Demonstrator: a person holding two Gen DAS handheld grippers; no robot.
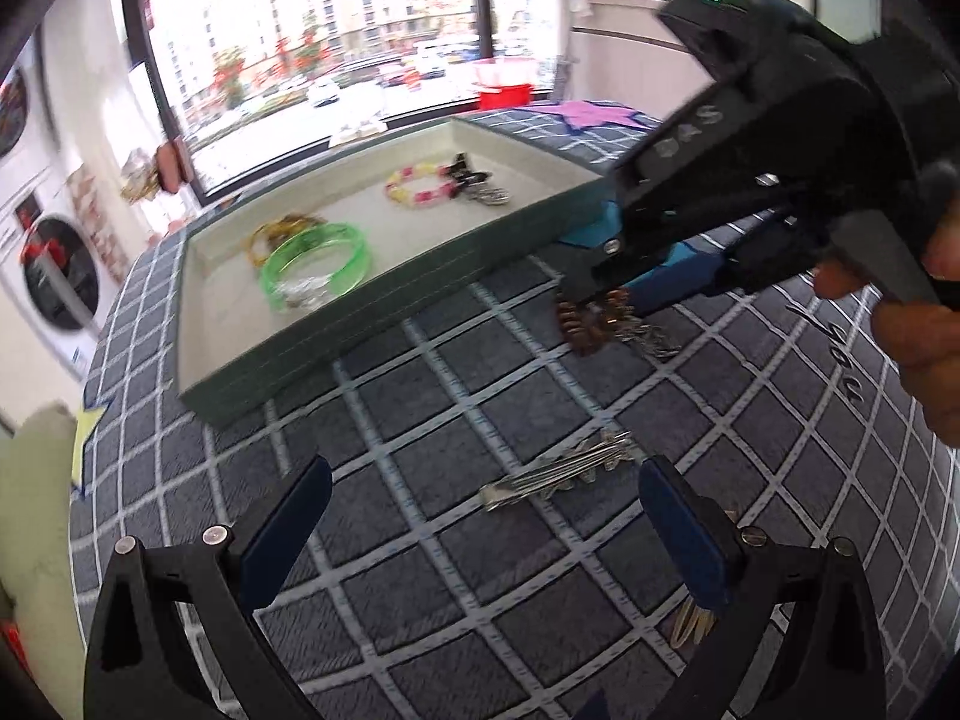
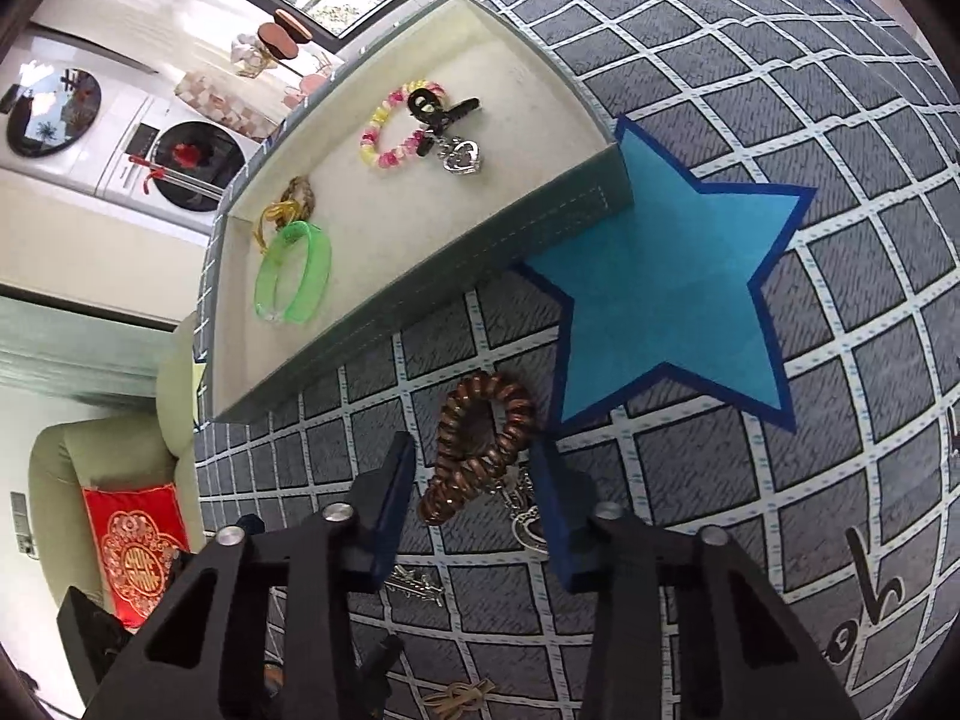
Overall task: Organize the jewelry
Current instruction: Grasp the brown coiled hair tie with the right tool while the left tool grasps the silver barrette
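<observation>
A brown spiral hair tie point(image 2: 480, 444) lies on the checked cloth just in front of the tray. My right gripper point(image 2: 477, 480) is shut on it, one blue pad against each side of the squeezed loop. In the left wrist view the right gripper point(image 1: 591, 306) comes down from the upper right onto that hair tie point(image 1: 585, 330). My left gripper point(image 1: 486, 516) stands open low over the cloth, with a silver hair clip point(image 1: 558, 471) lying flat between its fingers, untouched. A silver chain with a heart charm point(image 2: 528, 525) lies beside the right finger.
The cream-lined tray point(image 2: 480, 258) holds a green bangle point(image 2: 294, 270), a pink and yellow bead bracelet point(image 2: 390, 132), a black claw clip point(image 2: 438, 108) and a heart pendant point(image 2: 462, 156). A blue star patch point(image 2: 672, 300) lies right of it. A person's hand point(image 1: 924, 348) holds the right gripper.
</observation>
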